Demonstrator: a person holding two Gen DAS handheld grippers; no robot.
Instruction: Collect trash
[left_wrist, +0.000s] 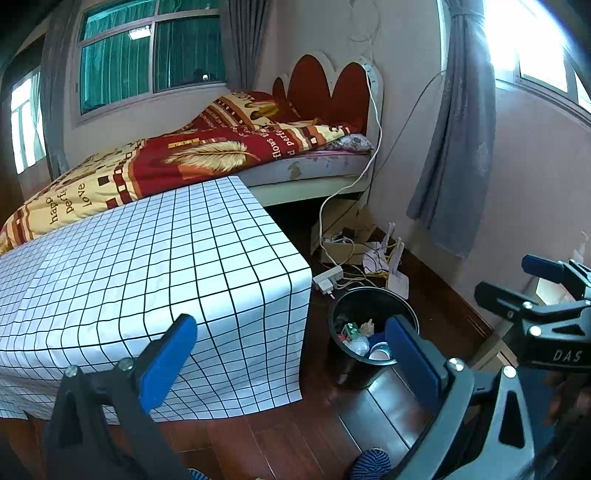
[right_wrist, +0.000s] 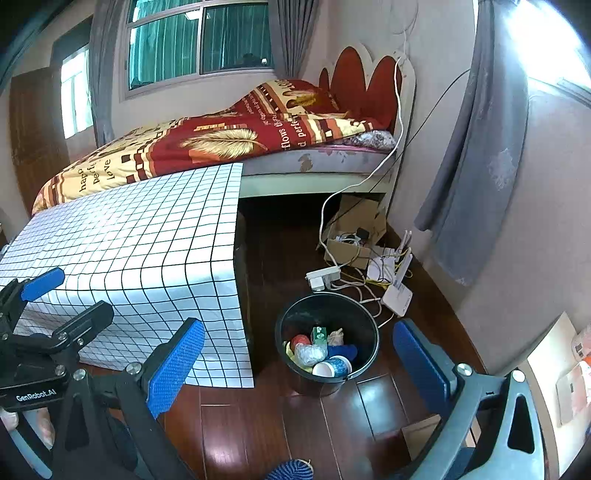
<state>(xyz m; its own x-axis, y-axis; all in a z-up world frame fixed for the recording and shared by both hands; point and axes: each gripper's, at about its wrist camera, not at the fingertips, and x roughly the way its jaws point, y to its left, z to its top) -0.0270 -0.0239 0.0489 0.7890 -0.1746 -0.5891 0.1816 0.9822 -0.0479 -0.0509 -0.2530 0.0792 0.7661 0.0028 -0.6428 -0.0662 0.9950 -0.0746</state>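
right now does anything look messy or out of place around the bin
Yes: behind the bin, a power strip, router and tangled cables sprawl on the floor. The trash sits inside the bin, nothing spilled.

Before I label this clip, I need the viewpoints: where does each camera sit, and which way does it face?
Left wrist: on the left gripper, looking down toward the checked table and black bin; its open jaws and the right gripper show.
Right wrist: on the right gripper, facing the bin and bed; its open jaws and the left gripper show.
Shared: table, bin, bed, floor cables.
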